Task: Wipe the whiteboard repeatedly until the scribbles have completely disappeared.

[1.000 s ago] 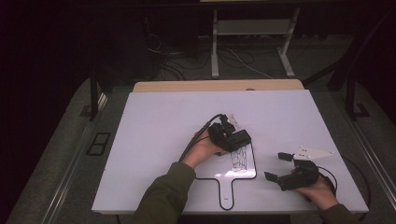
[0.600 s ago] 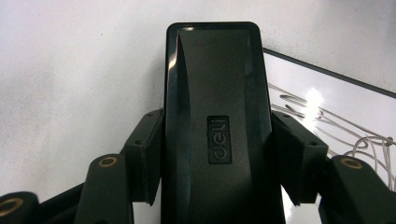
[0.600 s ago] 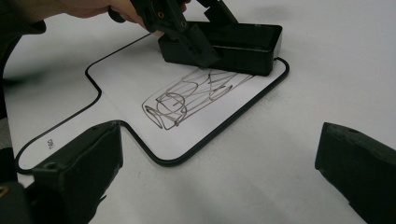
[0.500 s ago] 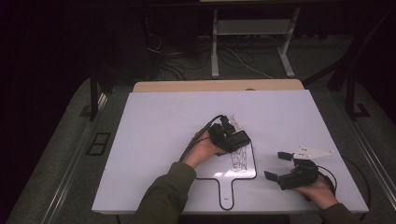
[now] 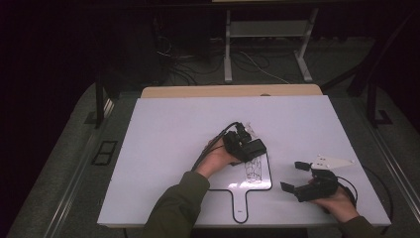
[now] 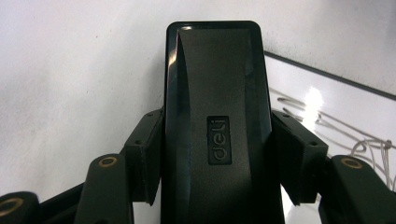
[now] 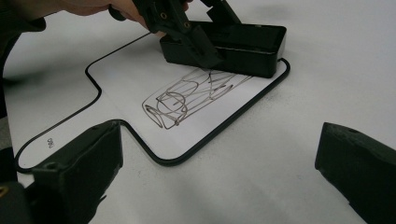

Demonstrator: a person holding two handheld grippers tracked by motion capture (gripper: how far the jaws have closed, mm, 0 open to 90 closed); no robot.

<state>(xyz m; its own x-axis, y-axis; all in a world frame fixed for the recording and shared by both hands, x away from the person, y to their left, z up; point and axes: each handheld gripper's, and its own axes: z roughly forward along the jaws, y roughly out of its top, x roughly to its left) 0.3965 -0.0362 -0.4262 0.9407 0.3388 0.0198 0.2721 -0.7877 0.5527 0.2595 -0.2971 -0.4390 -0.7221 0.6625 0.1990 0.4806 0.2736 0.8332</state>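
While the left gripper (image 5: 253,148) clamps a black eraser block (image 6: 217,116) between both jaws, that block lies flat on the upper end of a small paddle-shaped whiteboard (image 5: 257,181) with a black border — its long side runs across the board, just above a loose brown scribble (image 7: 187,100). The whiteboard rests on the white table (image 5: 163,139), its handle pointing toward the person. The right gripper (image 5: 297,176) sits on the table to the right of the board, well apart from the eraser block — its jaws stand wide apart with nothing between them. A white three-cornered plate (image 5: 332,161) lies just beyond it.
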